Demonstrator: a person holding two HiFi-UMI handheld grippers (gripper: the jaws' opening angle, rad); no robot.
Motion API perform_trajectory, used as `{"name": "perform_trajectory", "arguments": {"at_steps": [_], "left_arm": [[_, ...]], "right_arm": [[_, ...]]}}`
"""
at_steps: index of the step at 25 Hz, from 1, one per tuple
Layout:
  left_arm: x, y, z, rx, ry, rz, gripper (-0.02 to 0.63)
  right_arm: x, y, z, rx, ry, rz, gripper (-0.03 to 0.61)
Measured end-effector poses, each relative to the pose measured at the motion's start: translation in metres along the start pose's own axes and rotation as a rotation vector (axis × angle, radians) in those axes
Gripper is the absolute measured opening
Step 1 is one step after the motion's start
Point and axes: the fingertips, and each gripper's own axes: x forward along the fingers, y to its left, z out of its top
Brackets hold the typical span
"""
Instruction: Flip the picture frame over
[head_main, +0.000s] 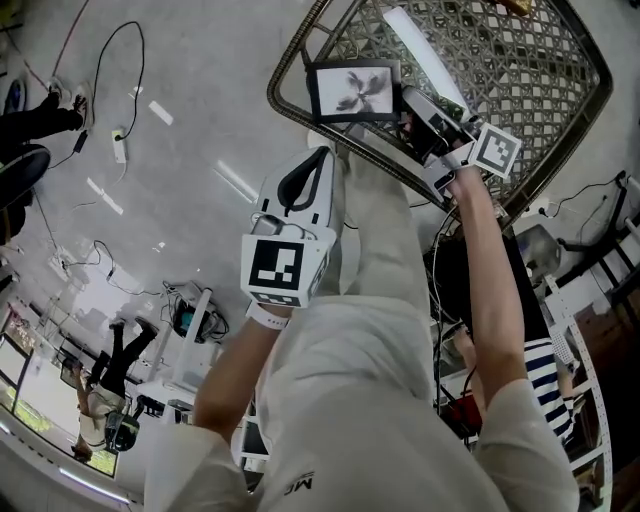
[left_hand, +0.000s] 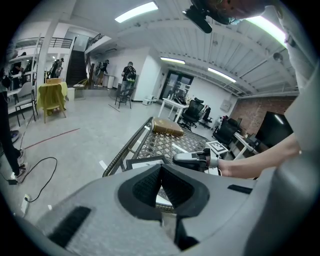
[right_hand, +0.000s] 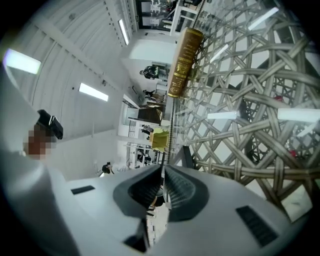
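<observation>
The picture frame (head_main: 354, 90) has a black border and a grey plant print, and it stands lifted at the near left corner of the woven lattice table (head_main: 520, 80). My right gripper (head_main: 404, 103) is shut on the frame's right edge. In the right gripper view the frame (right_hand: 173, 120) shows edge-on as a thin line running up from the shut jaws (right_hand: 163, 172). My left gripper (head_main: 322, 157) hangs just short of the table rim, shut and holding nothing. From the left gripper view the frame (left_hand: 142, 162) and the right gripper (left_hand: 192, 159) lie just beyond its tips (left_hand: 161, 167).
A brown-gold book (left_hand: 167, 126) lies at the table's far end, and the same book (right_hand: 183, 55) appears in the right gripper view. Cables (head_main: 110, 60) trail over the grey floor at left. People (left_hand: 129, 75), chairs and desks stand further back in the room.
</observation>
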Motion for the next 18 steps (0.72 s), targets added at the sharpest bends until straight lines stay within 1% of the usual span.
{"name": "perform_trajectory", "arguments": {"at_steps": [10,15,18], "left_arm": [[-0.004,-0.007,0.006,0.007,-0.012,-0.004,0.025],[-0.007,-0.01,0.016,0.019,-0.028,-0.014,0.025],[-0.01,-0.011,0.024,0.029,-0.039,-0.018,0.025]], "right_arm": [[-0.006,0.005,0.003,-0.042,-0.014,-0.032,0.034],[-0.01,0.016,0.003,-0.102,-0.017,-0.062,0.021],[-0.011,0.031,-0.002,-0.143,0.003,-0.062,0.023]]}}
